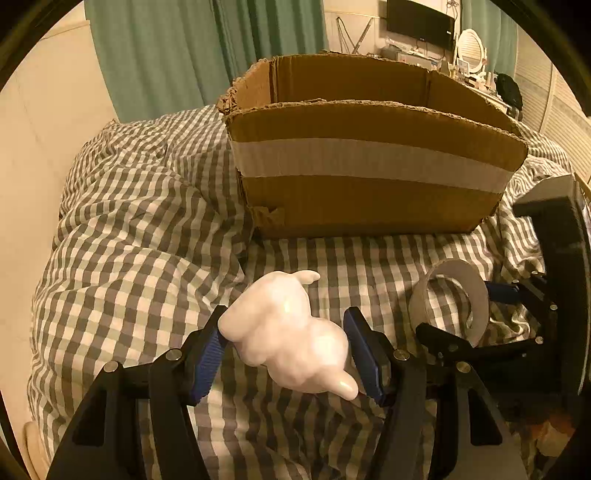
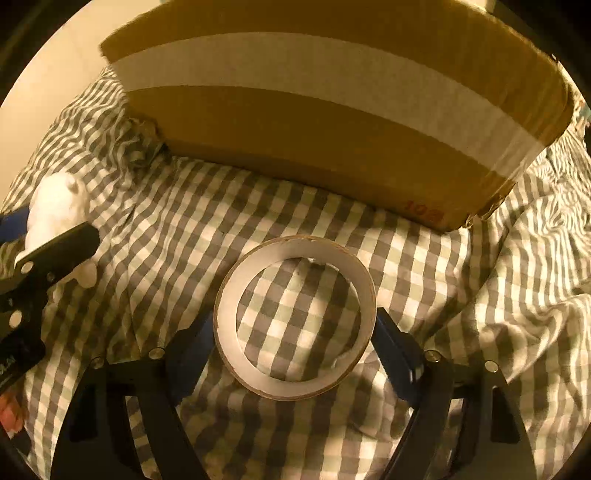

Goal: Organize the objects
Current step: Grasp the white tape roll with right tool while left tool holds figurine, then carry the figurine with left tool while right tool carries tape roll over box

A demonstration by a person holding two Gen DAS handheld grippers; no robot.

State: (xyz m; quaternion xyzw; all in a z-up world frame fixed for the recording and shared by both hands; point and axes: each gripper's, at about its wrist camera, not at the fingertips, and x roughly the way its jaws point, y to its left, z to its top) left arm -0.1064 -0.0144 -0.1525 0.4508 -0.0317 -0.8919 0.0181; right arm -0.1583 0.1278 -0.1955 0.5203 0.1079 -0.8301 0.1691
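Observation:
My left gripper (image 1: 286, 338) is shut on a glossy white lumpy figurine (image 1: 284, 336), held between its blue pads just above the checked bedspread. My right gripper (image 2: 295, 325) is shut on a roll of tape (image 2: 295, 317), its ring facing the camera, pads pressing both sides. The roll also shows in the left wrist view (image 1: 448, 299) at the right, with the right gripper (image 1: 476, 310) around it. The figurine shows in the right wrist view (image 2: 59, 210) at the far left. An open cardboard box (image 1: 369, 177) with a pale tape band stands just behind both; it also shows in the right wrist view (image 2: 332, 122).
A rumpled grey-and-white checked bedspread (image 1: 140, 240) covers the bed. Green curtains (image 1: 166, 48) hang behind. A cream wall (image 1: 44, 110) is at the left. A cluttered shelf with a dark screen (image 1: 421, 22) stands at the far right.

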